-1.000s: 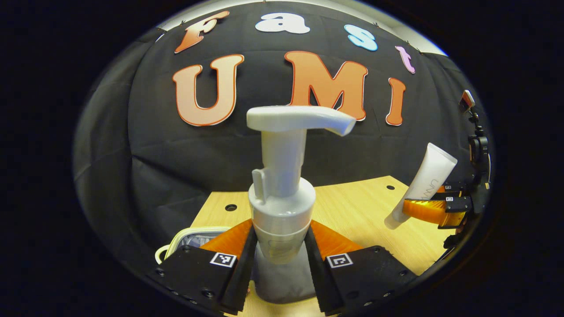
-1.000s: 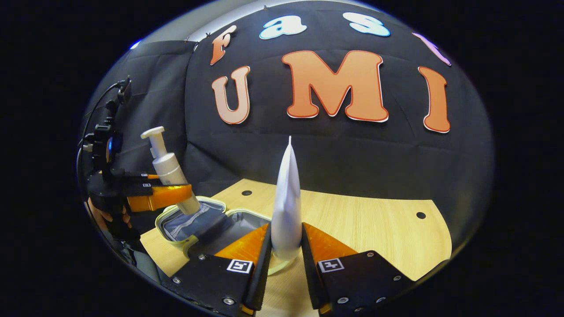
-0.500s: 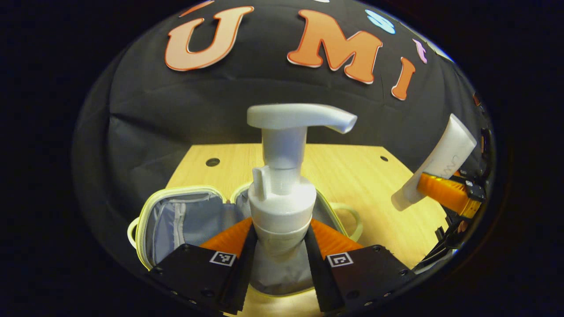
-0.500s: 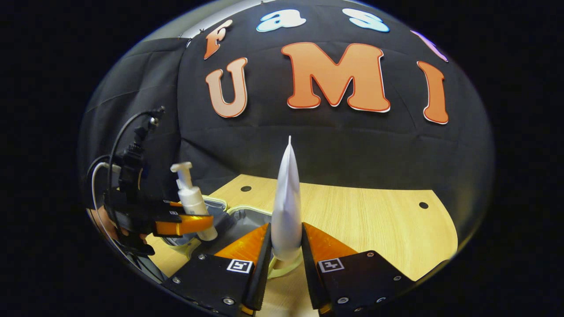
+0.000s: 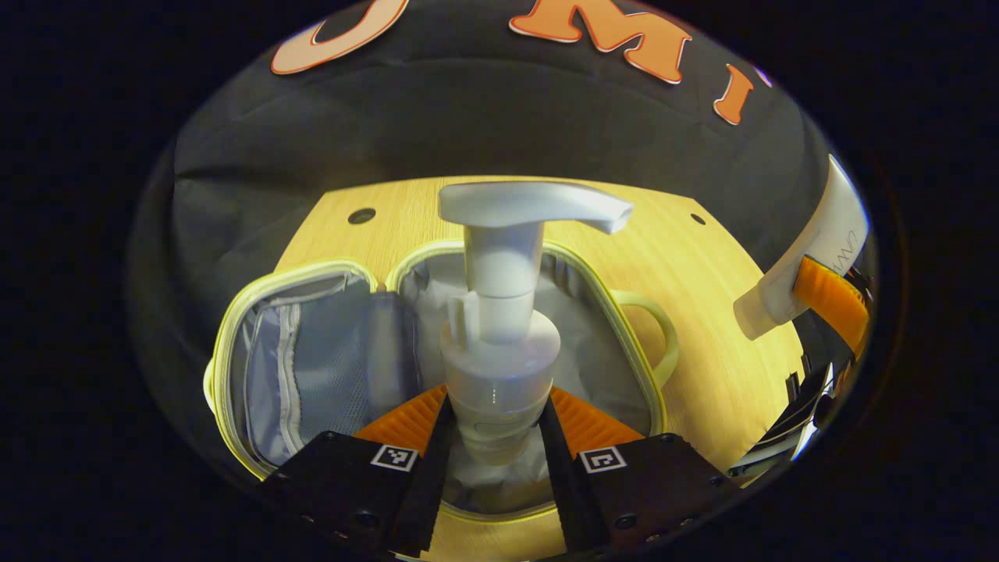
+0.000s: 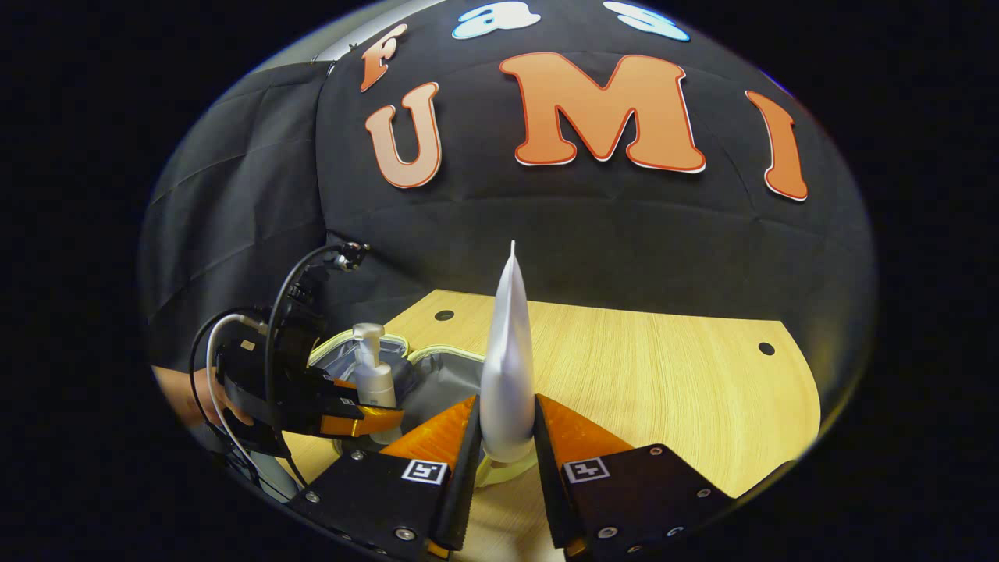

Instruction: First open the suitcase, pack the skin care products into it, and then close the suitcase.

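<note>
Suitcase (image 5: 257,367) lies open on the table (image 5: 702,328), both grey-lined halves flat. Our left gripper (image 5: 493,460) has its jaws clamped on the pump bottle (image 5: 499,312) — upright, just above the right half. Our right gripper (image 6: 506,468) pinches the tube (image 6: 507,367), crimped end up, over the table beside the suitcase's handle (image 5: 659,343). From the right gripper view we see the bottle low over the case.
</note>
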### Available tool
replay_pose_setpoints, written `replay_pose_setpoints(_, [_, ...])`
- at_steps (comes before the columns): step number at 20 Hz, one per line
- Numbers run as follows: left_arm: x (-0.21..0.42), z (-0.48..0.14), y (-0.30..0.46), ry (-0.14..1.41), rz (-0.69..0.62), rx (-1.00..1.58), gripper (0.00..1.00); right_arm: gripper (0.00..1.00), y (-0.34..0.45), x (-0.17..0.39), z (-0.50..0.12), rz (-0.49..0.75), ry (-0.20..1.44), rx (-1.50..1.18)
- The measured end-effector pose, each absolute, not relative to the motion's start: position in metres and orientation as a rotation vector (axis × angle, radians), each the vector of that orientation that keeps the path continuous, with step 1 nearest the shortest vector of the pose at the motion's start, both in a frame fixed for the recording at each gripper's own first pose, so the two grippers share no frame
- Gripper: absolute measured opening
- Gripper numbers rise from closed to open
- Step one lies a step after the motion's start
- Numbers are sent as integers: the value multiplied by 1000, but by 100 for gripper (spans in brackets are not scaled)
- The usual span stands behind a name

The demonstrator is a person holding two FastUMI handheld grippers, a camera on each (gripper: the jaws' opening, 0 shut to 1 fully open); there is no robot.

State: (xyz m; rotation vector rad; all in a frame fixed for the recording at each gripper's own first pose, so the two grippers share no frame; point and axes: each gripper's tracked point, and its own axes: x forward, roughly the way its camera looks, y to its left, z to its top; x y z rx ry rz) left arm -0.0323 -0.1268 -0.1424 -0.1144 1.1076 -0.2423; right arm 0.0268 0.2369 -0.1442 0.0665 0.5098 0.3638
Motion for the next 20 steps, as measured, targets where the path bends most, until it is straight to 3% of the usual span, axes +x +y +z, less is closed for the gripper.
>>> replay_pose_setpoints(8, [-54, -180, -129, 1328, -152, -131, 60, 40, 230, 38, -157, 411, 531, 79])
replay_pose_setpoints(20, [-42, -224, -124, 1383, 14, -112, 61, 40, 219, 45, -173, 418, 571, 90])
